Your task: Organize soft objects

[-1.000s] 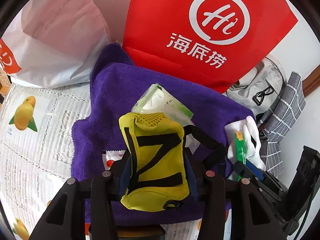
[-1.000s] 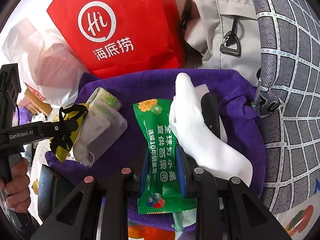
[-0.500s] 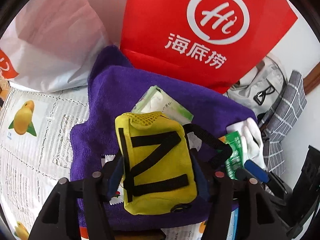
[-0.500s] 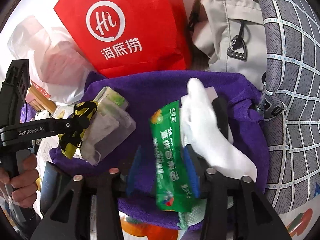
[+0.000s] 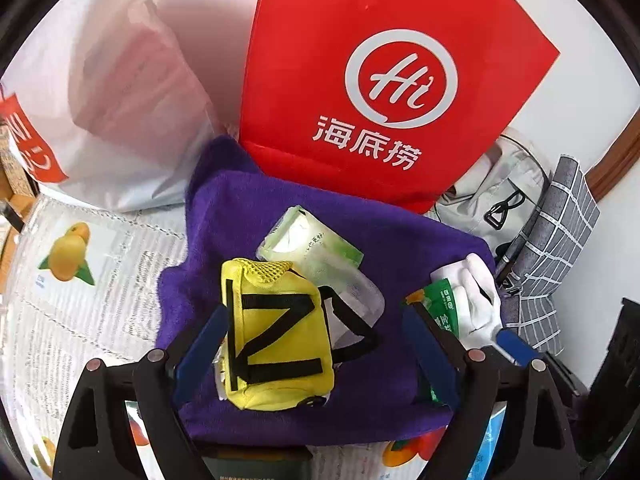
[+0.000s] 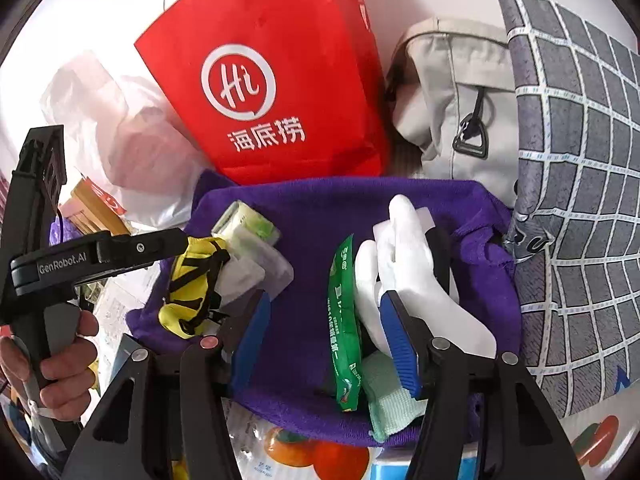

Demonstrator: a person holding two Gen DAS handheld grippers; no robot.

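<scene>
Left hand-held gripper [image 5: 316, 344] with jaws spread and just opening, yellow pouch [image 5: 276, 334] lying free between them on the purple towel [image 5: 248, 216], long axis pointing away, right hand-held gripper [image 6: 326, 344] likewise opening, green packet [image 6: 342, 320] lying loose lengthwise, red bag [image 5: 380, 80] standing behind.

the red bag [image 5: 384, 92] reads "hi 海底捞"; the left gripper [image 6: 100, 254] arm reads "genrobot.ai".
</scene>
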